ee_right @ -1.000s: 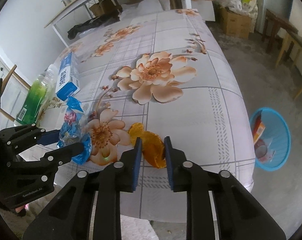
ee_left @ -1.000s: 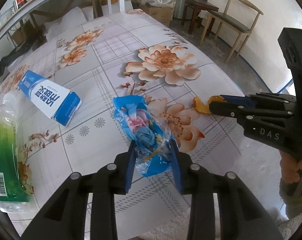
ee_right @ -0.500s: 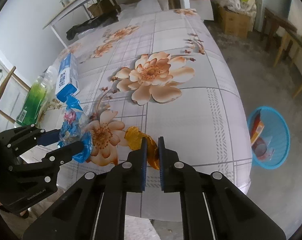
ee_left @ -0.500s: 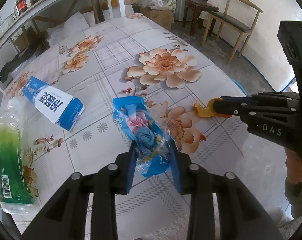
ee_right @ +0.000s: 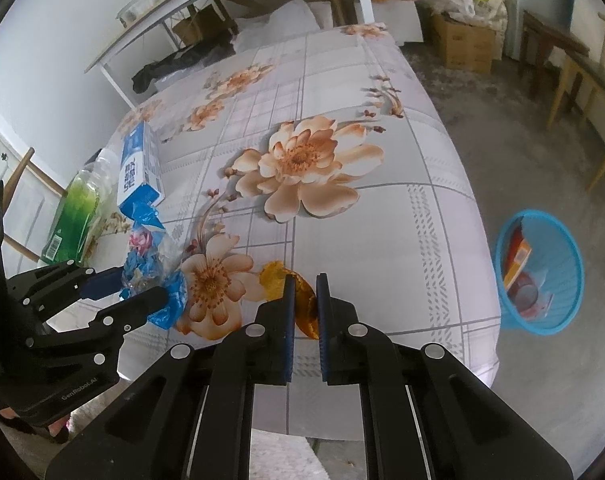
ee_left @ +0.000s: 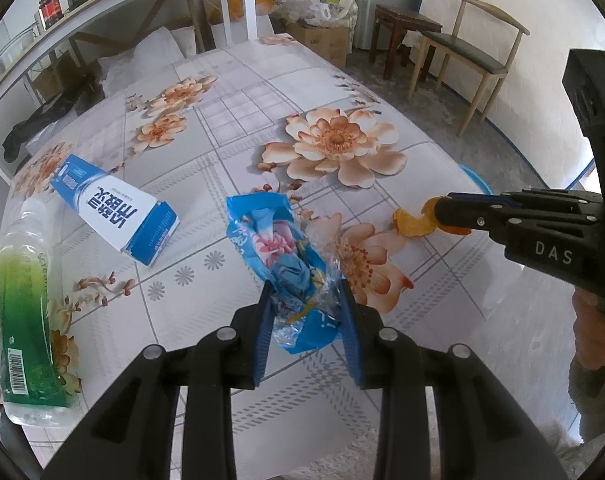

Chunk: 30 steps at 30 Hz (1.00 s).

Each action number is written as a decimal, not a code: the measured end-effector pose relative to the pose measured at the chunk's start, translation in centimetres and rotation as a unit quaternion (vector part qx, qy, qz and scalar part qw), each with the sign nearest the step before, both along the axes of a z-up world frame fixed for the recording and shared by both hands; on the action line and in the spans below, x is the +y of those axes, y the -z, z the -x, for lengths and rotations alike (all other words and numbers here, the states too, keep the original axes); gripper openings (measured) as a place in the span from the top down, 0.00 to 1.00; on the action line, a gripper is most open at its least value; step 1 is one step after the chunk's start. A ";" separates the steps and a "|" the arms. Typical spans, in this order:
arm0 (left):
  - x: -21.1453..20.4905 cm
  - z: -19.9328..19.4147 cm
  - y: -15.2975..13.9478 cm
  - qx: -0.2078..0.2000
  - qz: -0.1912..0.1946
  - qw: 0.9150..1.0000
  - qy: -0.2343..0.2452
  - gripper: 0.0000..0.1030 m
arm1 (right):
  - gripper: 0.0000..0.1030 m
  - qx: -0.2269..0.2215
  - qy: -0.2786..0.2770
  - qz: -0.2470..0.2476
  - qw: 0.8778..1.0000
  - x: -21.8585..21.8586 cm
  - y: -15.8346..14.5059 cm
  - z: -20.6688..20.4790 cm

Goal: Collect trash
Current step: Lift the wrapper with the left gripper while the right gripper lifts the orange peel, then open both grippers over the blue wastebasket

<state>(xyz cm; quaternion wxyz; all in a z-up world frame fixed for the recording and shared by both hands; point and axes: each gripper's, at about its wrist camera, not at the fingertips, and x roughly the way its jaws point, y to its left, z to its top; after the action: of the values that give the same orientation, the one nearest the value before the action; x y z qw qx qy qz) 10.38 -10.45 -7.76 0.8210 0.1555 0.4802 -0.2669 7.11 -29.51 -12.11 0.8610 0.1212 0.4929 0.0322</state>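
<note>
A crumpled blue plastic wrapper [ee_left: 278, 248] lies on the flowered tablecloth [ee_left: 242, 92], and my left gripper [ee_left: 305, 314] is shut on its near end. To its right, my right gripper [ee_left: 440, 210] pinches a curled piece of orange peel [ee_left: 412, 226] at the table's edge. In the right wrist view the right gripper [ee_right: 305, 300] has its blue pads pressed on the orange peel [ee_right: 272, 280]. The left gripper [ee_right: 142, 288] holds the wrapper [ee_right: 146, 240] on the left there.
A blue-and-white carton [ee_left: 114, 208] and a green-labelled plastic bottle [ee_left: 26, 312] lie at the table's left. A blue basket [ee_right: 542, 276] with rubbish stands on the floor right of the table. Chairs, boxes and a shelf line the far walls.
The right gripper's jaws came together on the orange peel. The left gripper kept its hold on the wrapper and stayed in place.
</note>
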 end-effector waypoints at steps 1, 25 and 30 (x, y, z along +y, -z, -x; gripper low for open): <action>0.0 0.0 -0.1 0.000 0.001 1.000 -0.001 0.71 | 0.92 -0.003 0.001 -0.001 1.000 -0.1 -0.2 0.1; -10.8 -1.7 -5.9 0.005 0.104 0.990 0.098 0.71 | 0.92 -0.077 0.172 -0.008 0.982 -11.8 -4.5 5.5; -16.8 -2.8 -6.0 0.067 0.135 0.976 0.159 0.71 | 0.92 -0.072 0.286 -0.016 0.955 -18.3 -3.8 9.3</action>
<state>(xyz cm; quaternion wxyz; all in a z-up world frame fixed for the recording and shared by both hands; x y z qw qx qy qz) 13.14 -27.28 -1.79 0.7476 0.0993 0.4624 -0.4662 -2.15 -47.77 -8.35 0.8650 0.2686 0.3740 -0.1992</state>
